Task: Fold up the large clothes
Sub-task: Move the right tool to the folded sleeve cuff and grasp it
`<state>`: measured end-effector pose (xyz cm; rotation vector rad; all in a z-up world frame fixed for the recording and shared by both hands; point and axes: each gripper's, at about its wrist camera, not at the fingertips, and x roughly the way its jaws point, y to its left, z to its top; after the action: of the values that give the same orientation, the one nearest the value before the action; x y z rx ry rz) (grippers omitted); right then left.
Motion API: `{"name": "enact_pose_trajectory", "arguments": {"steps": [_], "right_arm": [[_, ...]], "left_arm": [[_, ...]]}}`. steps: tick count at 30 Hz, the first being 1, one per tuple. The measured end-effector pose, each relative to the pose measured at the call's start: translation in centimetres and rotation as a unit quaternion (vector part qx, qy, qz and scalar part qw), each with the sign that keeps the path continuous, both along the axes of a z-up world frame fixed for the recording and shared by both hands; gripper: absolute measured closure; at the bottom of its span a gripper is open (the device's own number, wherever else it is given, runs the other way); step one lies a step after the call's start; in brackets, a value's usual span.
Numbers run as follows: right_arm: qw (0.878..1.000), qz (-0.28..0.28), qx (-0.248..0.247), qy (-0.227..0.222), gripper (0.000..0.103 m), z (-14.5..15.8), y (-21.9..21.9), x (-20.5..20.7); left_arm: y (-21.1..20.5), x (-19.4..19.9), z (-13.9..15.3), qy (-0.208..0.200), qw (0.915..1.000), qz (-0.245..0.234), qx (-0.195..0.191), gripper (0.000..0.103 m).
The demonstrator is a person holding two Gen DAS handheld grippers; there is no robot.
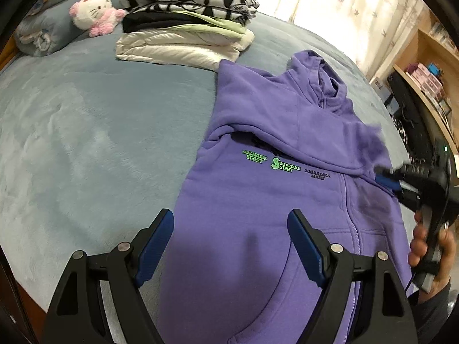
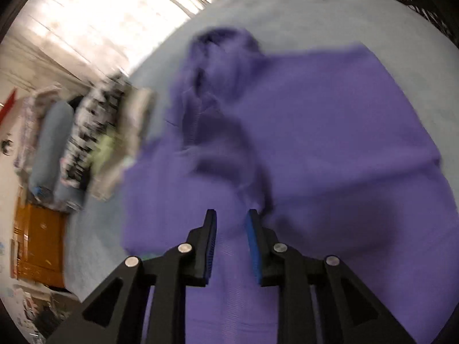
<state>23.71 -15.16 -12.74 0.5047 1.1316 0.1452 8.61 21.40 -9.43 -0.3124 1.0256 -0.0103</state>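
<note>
Left wrist view: left gripper (image 1: 231, 222), fingers (image 1: 160, 235) spread wide, nothing between them, hovering above the lower body of the hoodie (image 1: 258, 200). Right wrist view, blurred: right gripper (image 2: 231, 218), fingers (image 2: 210, 229) a narrow gap apart; purple cloth lies beneath that gap, but the pads do not appear to press on any fold, so it reads as holding nothing. In the left view the same tool shows at the right edge, held in a hand (image 1: 430, 246), its tip just over the garment's folded-in sleeve side.

Item: purple zip-front hoodie, fleece-type knit, green and dark lettering across the chest. Position: flat on the bed (image 1: 86, 143), hood pointing away toward the curtain (image 1: 344, 5), one sleeve already laid across the chest.

Handling, judged: soft, limp, fairly thick and moderately heavy for a garment; it will sag between two hold points and drag on the plush cover rather than slide. Not fragile. Zip line is the only stiff part and will resist a crease along it.

Hold points, judged: hem corners or shoulder seams, pinching a doubled edge so both layers lift together; avoid the middle of a panel, where only the top layer would come up.

Surroundings: stack of folded clothes (image 1: 186, 28) just beyond the hoodie's shoulder; plush cat toy (image 1: 94, 11) beside the stack; shelves (image 1: 430, 80) at right.
</note>
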Motion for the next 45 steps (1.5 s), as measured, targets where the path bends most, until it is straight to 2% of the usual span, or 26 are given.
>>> {"name": "enact_pose_trajectory", "arguments": {"steps": [5, 8, 13, 15, 18, 21, 27, 30, 31, 32, 33, 35, 37, 39, 41, 45], "right_arm": [[0.999, 0.021, -0.032, -0.013, 0.067, 0.6, -1.9, 0.0], [0.998, 0.022, -0.049, -0.025, 0.066, 1.1, -2.7, 0.9], [0.997, 0.022, -0.065, -0.028, 0.066, 0.4, -4.1, 4.9], [0.997, 0.029, -0.069, -0.026, 0.066, -0.1, -4.4, 6.4], [0.997, 0.044, -0.063, -0.014, 0.066, -1.6, -4.4, 8.6], [0.998, 0.046, -0.053, -0.005, 0.066, -3.1, -4.4, 10.1], [0.997, 0.049, -0.057, -0.030, 0.062, -4.0, -3.8, 11.1], [0.994, 0.064, -0.077, -0.042, 0.064, -3.7, -3.2, 11.1], [0.993, 0.071, -0.084, -0.049, 0.070, -3.5, -3.0, 11.0], [0.992, 0.084, -0.085, -0.051, 0.088, -3.5, -2.8, 10.9], [0.991, 0.092, -0.080, -0.050, 0.089, -3.4, -2.8, 10.9], [0.992, 0.094, -0.073, -0.047, 0.089, -3.1, -3.1, 10.9], [0.996, 0.078, -0.036, -0.030, 0.088, -3.2, -4.4, 11.2], [0.998, 0.059, 0.003, -0.012, 0.083, -3.6, -5.7, 11.6], [0.999, 0.044, 0.025, -0.005, 0.081, -4.0, -6.8, 11.7], [0.999, 0.023, 0.023, -0.012, 0.081, -3.8, -8.1, 11.4]], "left_arm": [[-0.2, 3.6, -0.1, -0.002, 0.9988, -0.032, 0.036, 0.023], [0.0, 7.0, -0.2, -0.004, 0.9974, -0.043, 0.058, 0.023], [0.9, 12.8, -0.8, 0.004, 0.9956, -0.042, 0.083, 0.023], [1.4, 15.1, -1.4, 0.013, 0.9956, -0.044, 0.082, 0.023], [2.0, 17.5, -2.6, 0.032, 0.9966, -0.052, 0.055, 0.023], [2.2, 19.2, -4.2, 0.050, 0.9961, -0.055, 0.046, 0.023], [2.8, 21.3, -7.5, 0.079, 0.9954, -0.048, 0.022, 0.023], [2.9, 21.8, -8.0, 0.076, 0.9960, -0.045, 0.018, 0.021], [2.7, 21.9, -8.0, 0.074, 0.9961, -0.046, 0.019, 0.021], [2.6, 22.0, -8.0, 0.072, 0.9961, -0.047, 0.021, 0.021], [2.6, 22.1, -8.0, 0.071, 0.9961, -0.047, 0.022, 0.021], [2.4, 22.2, -8.1, 0.071, 0.9962, -0.046, 0.021, 0.021], [2.4, 22.3, -8.1, 0.072, 0.9962, -0.045, 0.018, 0.021], [2.5, 22.4, -8.2, 0.072, 0.9961, -0.049, 0.015, 0.021], [2.4, 22.5, -8.2, 0.073, 0.9960, -0.049, 0.012, 0.021], [2.6, 22.6, -8.2, 0.074, 0.9959, -0.051, 0.009, 0.021]]}}
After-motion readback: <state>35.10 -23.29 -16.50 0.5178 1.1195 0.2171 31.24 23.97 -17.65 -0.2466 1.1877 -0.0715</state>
